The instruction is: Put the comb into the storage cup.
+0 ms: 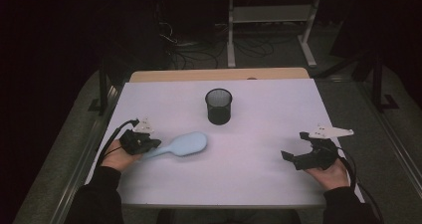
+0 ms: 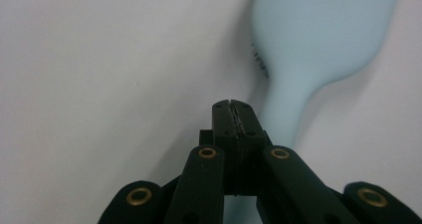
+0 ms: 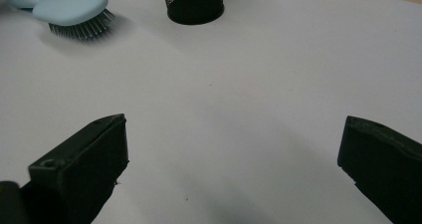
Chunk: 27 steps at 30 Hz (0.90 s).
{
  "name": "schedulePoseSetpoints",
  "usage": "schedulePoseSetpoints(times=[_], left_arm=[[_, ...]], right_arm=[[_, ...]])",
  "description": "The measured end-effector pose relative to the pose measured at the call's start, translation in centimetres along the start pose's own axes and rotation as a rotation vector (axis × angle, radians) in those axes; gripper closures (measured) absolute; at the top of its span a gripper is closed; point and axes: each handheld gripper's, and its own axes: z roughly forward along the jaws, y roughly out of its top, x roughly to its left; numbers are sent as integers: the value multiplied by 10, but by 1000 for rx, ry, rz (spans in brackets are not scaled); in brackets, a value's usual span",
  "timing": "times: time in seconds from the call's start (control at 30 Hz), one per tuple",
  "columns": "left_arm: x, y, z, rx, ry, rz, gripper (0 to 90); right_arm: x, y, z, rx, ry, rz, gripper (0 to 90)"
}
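— Brush (image 1: 181, 145): where does it lie?

— Left half of the white table (image 1: 259, 179), bristles down, pale blue back up, handle toward the left gripper (image 1: 149, 145).

— Has that gripper got hold of it?

— Its own view has the jaws pressed together, pads meeting with no gap, and the handle runs under and just past them on the right. Nothing sits between the pads there. From above, the tips overlap the end of the handle; whether they touch it I cannot tell.

— And the right gripper (image 1: 294, 157)?

— Jaws spread wide, empty, low over bare table at the right side, well apart from the brush.

— Anything else on the table?

— A black mesh cup (image 1: 218, 106), upright, toward the far middle. It stands beyond the brush head and a little to its right, apart from it. In the right gripper view the cup and brush sit side by side at the top, with open table between them and the jaws.

— Does anything block the brush?

— No. Only the left gripper is at the handle end. The cup stands clear of both grippers.

— Count them for me.

— One brush, one cup, two grippers, two hands in dark sleeves. Off the table, a tangle of cables (image 1: 199, 52) on the floor beyond and a grey frame (image 1: 271, 15) behind it.
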Motion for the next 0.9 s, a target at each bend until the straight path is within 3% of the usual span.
schedulePoseSetpoints(times=[0.27,0.33,0.47,0.57,0.7,0.9], left_arm=[[-6,13,-13,-24,-53,73,867],[-6,17,-15,-14,-97,68,809],[-8,20,-11,2,-144,55,685],[-8,19,-8,16,-178,68,581],[-7,16,-8,9,-179,83,460],[-3,15,-6,7,-161,88,364]], right_arm=[[0,0,1,3,3,-1,0],[0,0,1,4,5,-2,0],[0,0,1,7,5,-3,0],[0,0,1,4,6,-2,0],[0,0,1,7,7,-2,0],[0,0,2,10,9,-3,0]])
